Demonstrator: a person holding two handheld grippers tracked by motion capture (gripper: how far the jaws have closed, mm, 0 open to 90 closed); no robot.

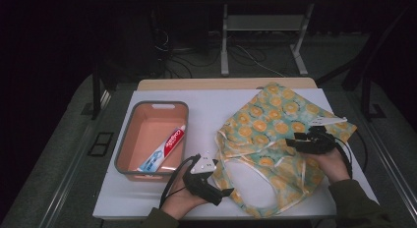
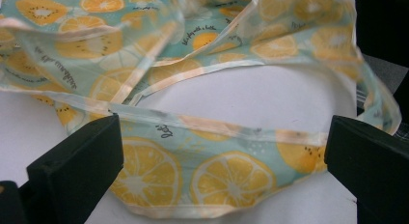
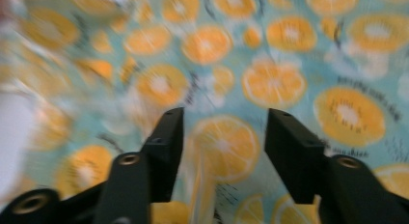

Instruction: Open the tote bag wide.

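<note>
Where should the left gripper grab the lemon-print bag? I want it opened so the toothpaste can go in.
Grip the bag by its near handle strap, coming in low from the person's side. That flat band lies across the table straight between the open left gripper jaws, clear of the other layers, so closing there should catch it alone.

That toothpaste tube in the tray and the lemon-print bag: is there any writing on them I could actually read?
Toothpaste tube in the basin: red and blue brand lettering, too small to read.
Lemon-print bag: dark script lines across the print in the left gripper view, too slanted and small to read.
Same bag, on its strap: a short script word near the edge, unclear.
Right gripper view: script is blurred.
</note>
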